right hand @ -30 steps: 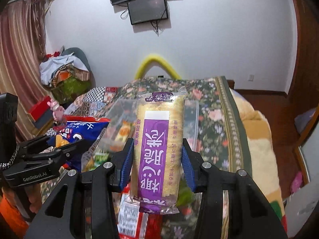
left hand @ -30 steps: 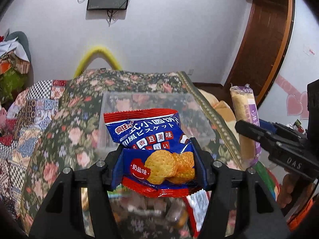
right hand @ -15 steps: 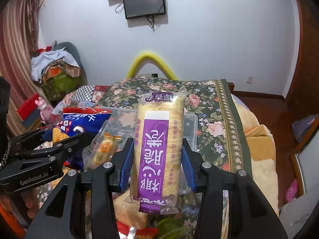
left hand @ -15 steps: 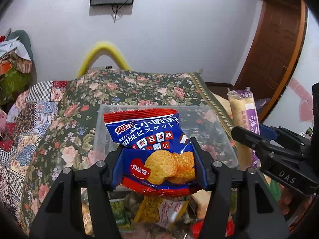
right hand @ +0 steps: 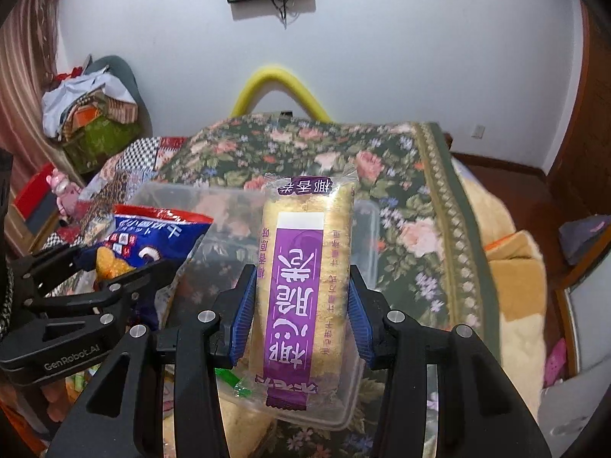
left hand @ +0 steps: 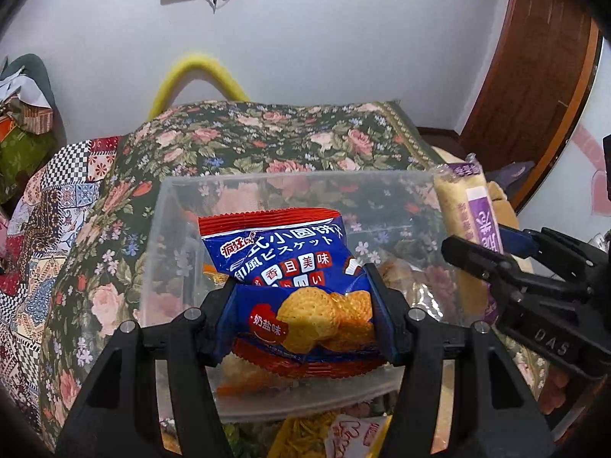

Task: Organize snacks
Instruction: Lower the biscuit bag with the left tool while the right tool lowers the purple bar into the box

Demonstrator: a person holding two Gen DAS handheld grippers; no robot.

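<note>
My left gripper [left hand: 301, 316] is shut on a blue and red biscuit packet [left hand: 290, 274] and holds it over a clear plastic box [left hand: 267, 187] that has a few snacks in it. My right gripper [right hand: 301, 313] is shut on a long yellow and purple wafer packet [right hand: 301, 282], also above the clear box [right hand: 366, 252]. The right gripper and its wafer packet [left hand: 469, 229] show at the right of the left wrist view. The left gripper [right hand: 114, 278] with the biscuit packet [right hand: 152, 236] shows at the left of the right wrist view.
The box rests on a floral cover [left hand: 267, 141] over a bed or sofa. More loose snack packets [left hand: 324, 431] lie in front of the box. A patchwork quilt [left hand: 46, 206] lies at the left, a wooden door [left hand: 534, 76] at the right.
Both grippers have moved forward and down with their packets, now over the clear box. Both grips are unchanged.
</note>
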